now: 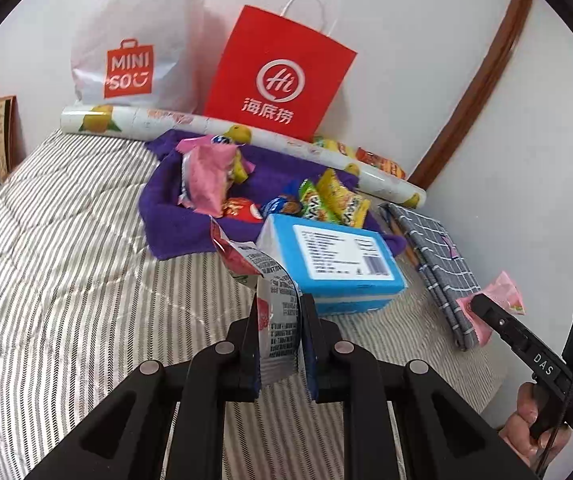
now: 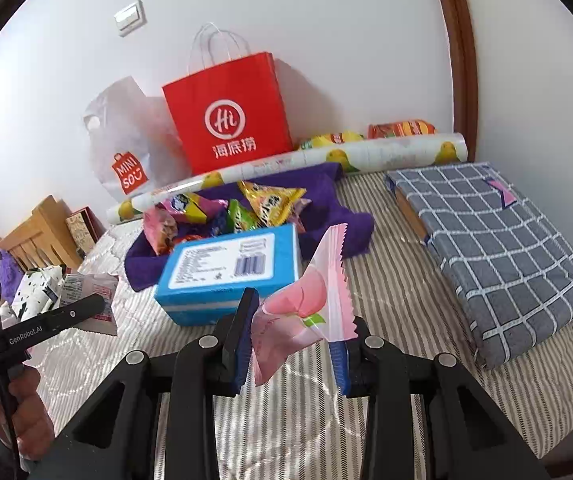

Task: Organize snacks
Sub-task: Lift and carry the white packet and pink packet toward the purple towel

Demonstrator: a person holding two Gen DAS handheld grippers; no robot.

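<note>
Striped grey-and-white bedding (image 1: pixel 66 248) covers the bed that carries everything. Against the white wall stand a white plastic Miniso shopping bag (image 1: pixel 138 40) and a red paper carrier bag with white handles (image 1: pixel 278 72), side by side. In front of them lies a long roll of white paper printed with yellow fruit (image 2: pixel 286 164). At the right edge of the bed sits a folded grey cloth with a white grid pattern (image 2: pixel 498 248). A crumpled purple towel (image 1: pixel 190 236) lies in the middle, just in front of the roll, holding a heap of small bright snack packets (image 1: pixel 326 200) in yellow, green, pink and red. A blue rectangular box with a white printed label (image 1: pixel 334 260) rests against the towel's near edge.

The left gripper (image 1: pixel 278 320) has its fingers pinched tight on a red-and-white snack wrapper with printed text (image 1: pixel 270 288), lifted clear of the bedding in front of the blue box. The right gripper (image 2: pixel 294 336) holds its fingers narrow around a pink peach-printed snack packet with zigzag edges (image 2: pixel 306 304), also raised above the bedding, beside the box.
</note>
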